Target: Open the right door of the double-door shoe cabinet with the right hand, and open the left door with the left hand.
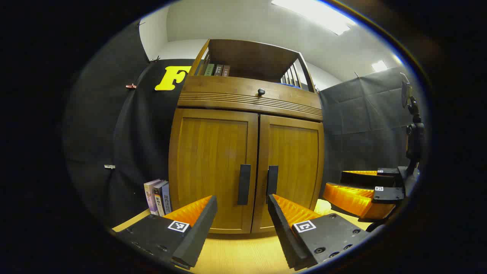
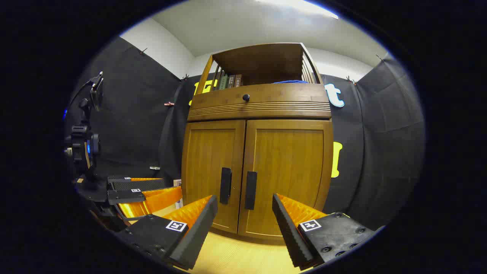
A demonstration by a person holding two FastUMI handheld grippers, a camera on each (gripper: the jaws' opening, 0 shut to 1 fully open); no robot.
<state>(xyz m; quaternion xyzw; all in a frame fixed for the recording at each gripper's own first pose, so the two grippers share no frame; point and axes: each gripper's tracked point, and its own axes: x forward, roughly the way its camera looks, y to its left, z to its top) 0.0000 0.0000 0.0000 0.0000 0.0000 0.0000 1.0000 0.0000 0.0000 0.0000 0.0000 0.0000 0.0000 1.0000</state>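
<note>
- In the left gripper view, the left gripper is seen at the bottom with its two fingers spread wide apart; nothing is held between them and nothing is touched.
- In the right gripper view, the right gripper is likewise spread wide, released, with nothing between its fingers.
- Both tools are held above the light wooden tabletop, short of the cabinet's front.
- The right gripper is also seen at the right edge of the left gripper view, its fingers parted, just beside the cabinet's right front corner.
- The left gripper is seen at the left of the right gripper view, fingers parted, near the cabinet's left front corner.
- The brown wooden double-door shoe cabinet stands upright on the tabletop, towards its back edge, against the black cloth wall.
- The left door and the right door are both closed, meeting at the middle.
- A dark vertical bar handle is fixed to the left door by the seam, and a matching dark handle to the right door; neither is touched.
- A few upright paperback books stand on the tabletop just beside the cabinet's left side.
- Above the doors a ribbed wooden drawer front with a small round dark knob is seen.
- On the open top shelf a row of upright books stands at the left.
</note>
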